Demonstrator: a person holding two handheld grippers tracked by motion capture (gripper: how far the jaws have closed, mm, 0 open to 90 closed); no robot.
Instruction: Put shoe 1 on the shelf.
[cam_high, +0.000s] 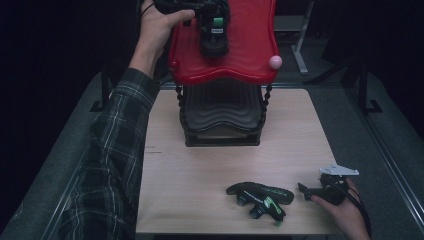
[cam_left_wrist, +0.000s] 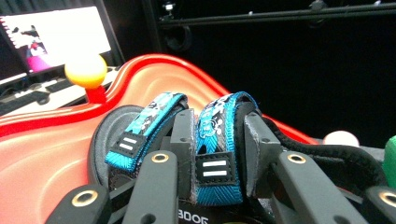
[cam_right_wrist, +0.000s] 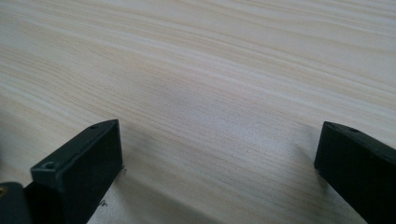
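Note:
A black sandal (cam_high: 215, 46) with blue straps (cam_left_wrist: 140, 127) lies on the red top shelf (cam_high: 250, 45) of a shoe rack at the table's far side. My left gripper (cam_high: 214, 22) reaches in from the left over that shelf and is shut on the sandal: its pads (cam_left_wrist: 183, 135) squeeze one blue strap between them. A second black sandal with green trim (cam_high: 260, 196) lies on the wooden table (cam_high: 200, 165) near the front edge. Just right of it my right gripper (cam_high: 306, 191) rests low over the table, jaws wide open with bare wood (cam_right_wrist: 219, 116) between them.
The rack has dark wavy lower shelves (cam_high: 220, 107) under the red one (cam_left_wrist: 46, 154), with ball knobs at the corners (cam_high: 275, 62) (cam_left_wrist: 86, 71). A lit monitor (cam_left_wrist: 56, 37) stands behind. The left forearm in a plaid sleeve (cam_high: 115, 150) runs along the table's left edge.

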